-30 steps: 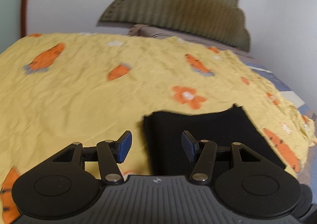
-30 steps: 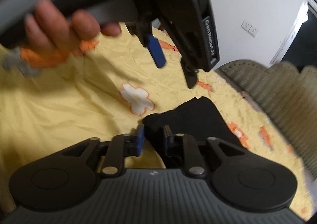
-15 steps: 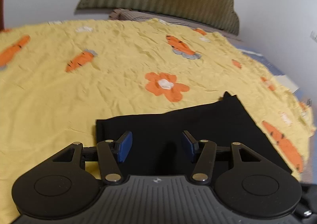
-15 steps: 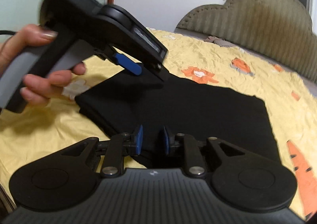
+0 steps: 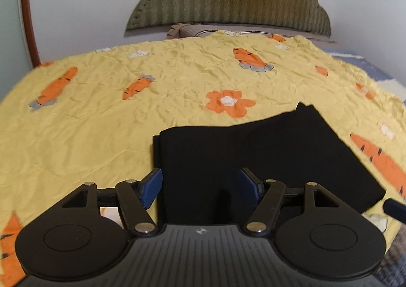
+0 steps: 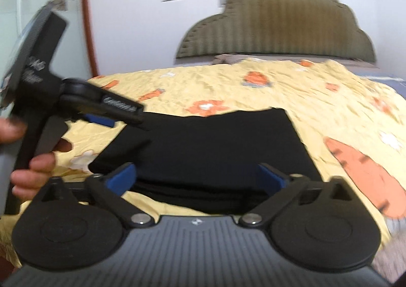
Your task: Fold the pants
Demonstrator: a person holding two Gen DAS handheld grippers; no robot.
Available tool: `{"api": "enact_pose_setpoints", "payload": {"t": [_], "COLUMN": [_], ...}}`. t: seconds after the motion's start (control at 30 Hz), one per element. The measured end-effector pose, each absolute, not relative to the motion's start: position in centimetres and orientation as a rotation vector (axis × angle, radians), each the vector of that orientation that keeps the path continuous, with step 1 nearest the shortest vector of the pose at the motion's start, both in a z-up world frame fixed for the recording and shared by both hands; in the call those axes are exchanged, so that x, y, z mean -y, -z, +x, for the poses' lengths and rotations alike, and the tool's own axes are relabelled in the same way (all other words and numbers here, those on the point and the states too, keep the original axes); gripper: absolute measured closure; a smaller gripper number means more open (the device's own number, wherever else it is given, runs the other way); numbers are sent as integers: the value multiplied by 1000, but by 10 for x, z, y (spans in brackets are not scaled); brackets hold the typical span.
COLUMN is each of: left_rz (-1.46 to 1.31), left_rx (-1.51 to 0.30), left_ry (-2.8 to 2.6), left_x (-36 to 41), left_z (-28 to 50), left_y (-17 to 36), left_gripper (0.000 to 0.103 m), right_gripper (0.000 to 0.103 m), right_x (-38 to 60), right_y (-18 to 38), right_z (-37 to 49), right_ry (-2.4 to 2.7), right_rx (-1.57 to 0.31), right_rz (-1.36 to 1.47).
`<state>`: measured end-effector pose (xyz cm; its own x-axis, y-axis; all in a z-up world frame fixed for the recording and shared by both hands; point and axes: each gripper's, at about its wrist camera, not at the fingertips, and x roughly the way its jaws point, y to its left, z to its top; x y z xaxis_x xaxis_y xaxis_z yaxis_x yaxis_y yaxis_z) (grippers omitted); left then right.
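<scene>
Pants (image 5: 258, 157): a dark, folded rectangle lying flat on the yellow bedspread (image 5: 101, 119), lower centre of both views, stacked layers showing along the near edge. Your left gripper (image 5: 200, 186) hangs over its left border with the fingers (image 5: 151, 186) spread and nothing between them. Your right gripper (image 6: 196, 176) sits wide apart at the near edge, also empty. Looks folded, or nearly. Risk: a spread finger dragging across the top layer would pull the stack askew; soft cloth slides easily on this crumpled sheet.
</scene>
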<state>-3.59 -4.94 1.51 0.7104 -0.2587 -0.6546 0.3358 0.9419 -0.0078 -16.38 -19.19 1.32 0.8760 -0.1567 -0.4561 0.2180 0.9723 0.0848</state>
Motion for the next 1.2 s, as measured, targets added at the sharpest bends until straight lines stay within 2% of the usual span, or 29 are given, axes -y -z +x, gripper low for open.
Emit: {"api": "enact_pose_setpoints", "payload": {"t": [0.27, 0.33, 1.1, 1.17, 1.2], "left_rz": [137, 130, 87, 80, 76], "left_rx": [-696, -700, -807, -809, -806], "left_ry": [309, 297, 216, 218, 218], "left_x": [42, 38, 0, -1, -1], "left_z": [-72, -78, -94, -94, -93], "left_y": [-17, -16, 16, 17, 17], "left_gripper": [34, 30, 29, 25, 19], "right_gripper": [0, 0, 0, 0, 0], "right_x": [187, 181, 155, 155, 155], "right_y": [-2, 0, 11, 12, 12], "right_z": [-177, -175, -190, -191, -191], "right_ry": [264, 276, 271, 255, 247], "right_rx": [-511, -522, -550, -548, -548], "right_rz": [208, 193, 209, 209, 207]}}
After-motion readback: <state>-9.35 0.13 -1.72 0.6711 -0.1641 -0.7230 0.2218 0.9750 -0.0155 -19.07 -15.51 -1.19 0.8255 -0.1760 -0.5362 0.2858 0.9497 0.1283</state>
